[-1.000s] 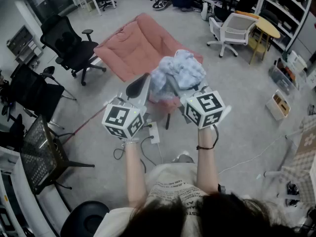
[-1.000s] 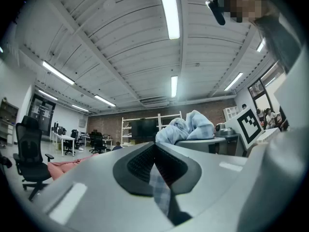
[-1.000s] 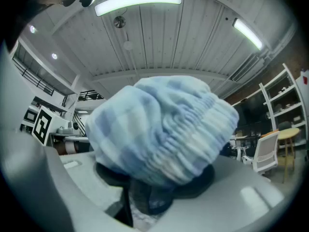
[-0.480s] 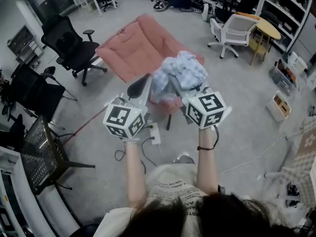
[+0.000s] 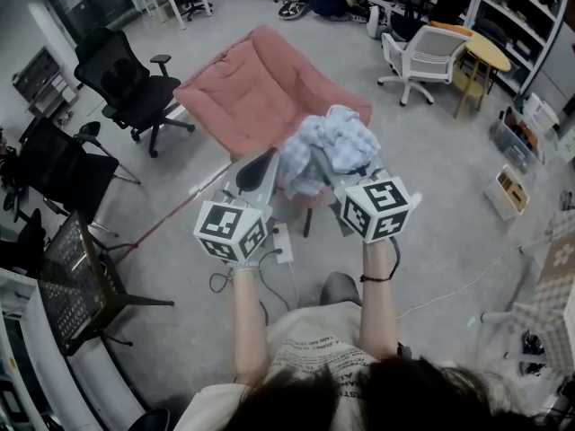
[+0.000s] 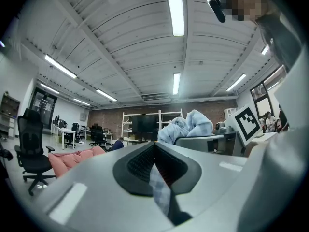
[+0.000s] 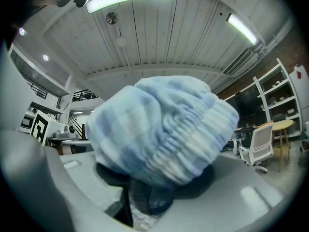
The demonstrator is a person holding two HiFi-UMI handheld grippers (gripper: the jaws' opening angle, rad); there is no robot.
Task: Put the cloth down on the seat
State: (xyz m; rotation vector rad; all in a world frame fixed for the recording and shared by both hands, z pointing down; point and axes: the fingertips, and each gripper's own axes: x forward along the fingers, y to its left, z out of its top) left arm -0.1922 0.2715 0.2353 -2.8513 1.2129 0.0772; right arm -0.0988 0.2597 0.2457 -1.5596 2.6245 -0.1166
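Both grippers are holding the blue checked cloth (image 5: 331,142) aloft, apparently above the near edge of the pink seat (image 5: 243,88). The left gripper (image 5: 262,164) jaws are pinching a thin fold. The right gripper (image 5: 334,176) jaws are clamping the bunched bulk. The shirt lettering (image 5: 314,353) is too small to read.

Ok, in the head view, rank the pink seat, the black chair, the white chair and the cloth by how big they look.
1. pink seat
2. black chair
3. cloth and white chair: about alike. The cloth is held up nearer the camera, so I won't rank these two.
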